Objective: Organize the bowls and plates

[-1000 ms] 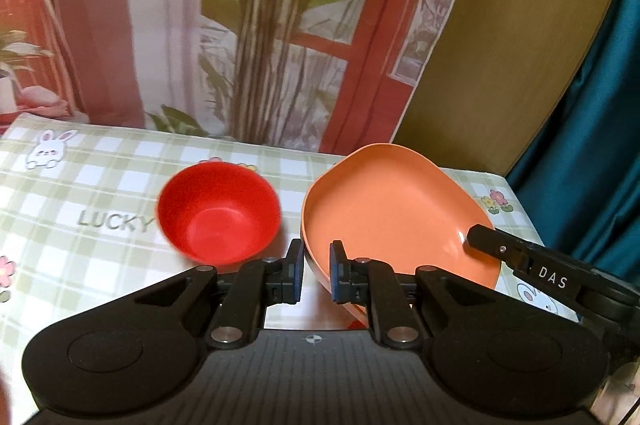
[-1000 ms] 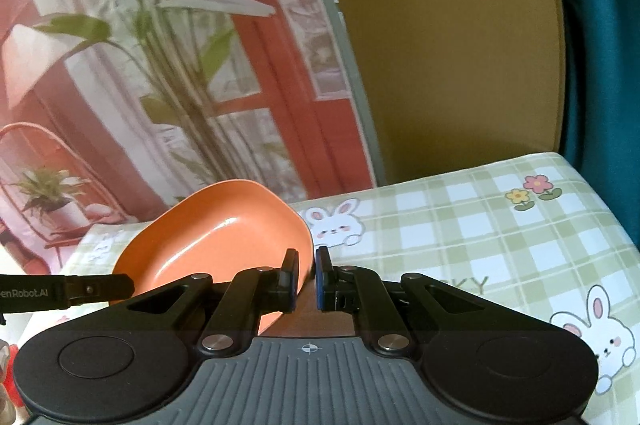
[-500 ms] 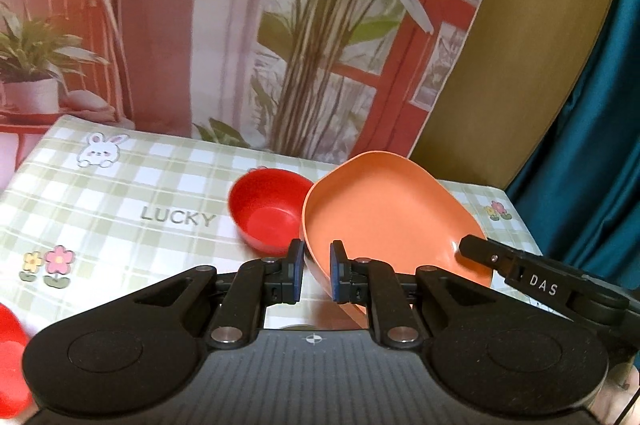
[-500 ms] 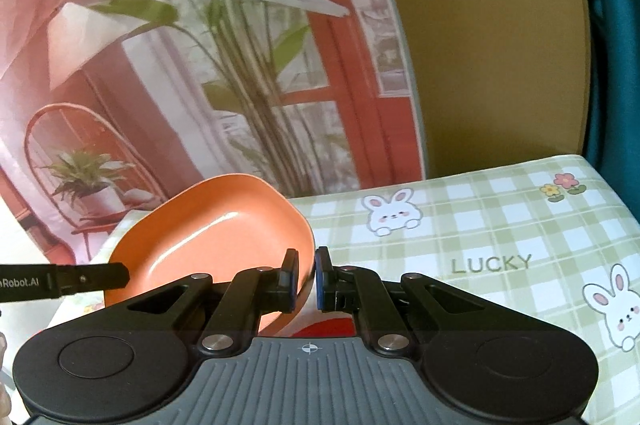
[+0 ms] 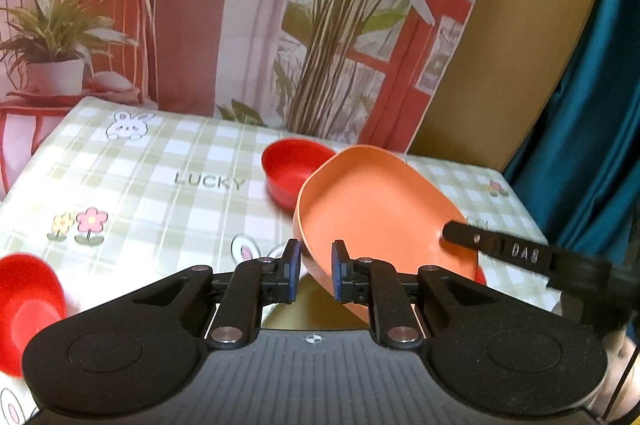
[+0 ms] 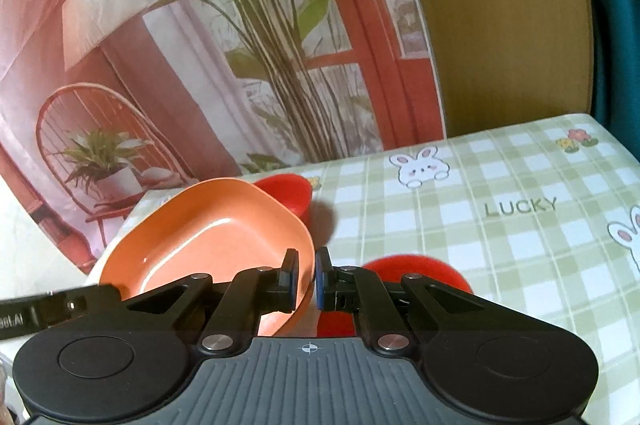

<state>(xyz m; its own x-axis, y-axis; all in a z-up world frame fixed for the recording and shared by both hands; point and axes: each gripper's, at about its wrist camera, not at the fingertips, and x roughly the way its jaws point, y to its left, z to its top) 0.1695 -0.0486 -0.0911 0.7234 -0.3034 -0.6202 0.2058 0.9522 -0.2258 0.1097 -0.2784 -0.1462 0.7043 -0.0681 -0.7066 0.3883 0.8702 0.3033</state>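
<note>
An orange plate (image 5: 372,209) is held tilted above the checked tablecloth (image 5: 160,193). My left gripper (image 5: 316,275) is shut on its near left rim. My right gripper (image 6: 306,279) is shut on its opposite rim; the plate shows in the right wrist view (image 6: 208,225). The right gripper's finger (image 5: 500,249) reaches over the plate in the left wrist view. A red bowl (image 5: 294,167) sits on the cloth behind the plate and shows in the right wrist view (image 6: 290,195). Another red bowl (image 5: 24,301) lies at the near left.
A red dish (image 6: 416,275) sits under my right gripper, partly hidden. A printed backdrop with a plant (image 5: 320,25) stands behind the table. A teal curtain (image 5: 592,85) hangs at the right. The table's right edge (image 5: 528,209) is close to the plate.
Both grippers have drawn back and up with the orange plate; the red bowl behind it looks smaller and farther. A second red bowl and a red dish have come into view.
</note>
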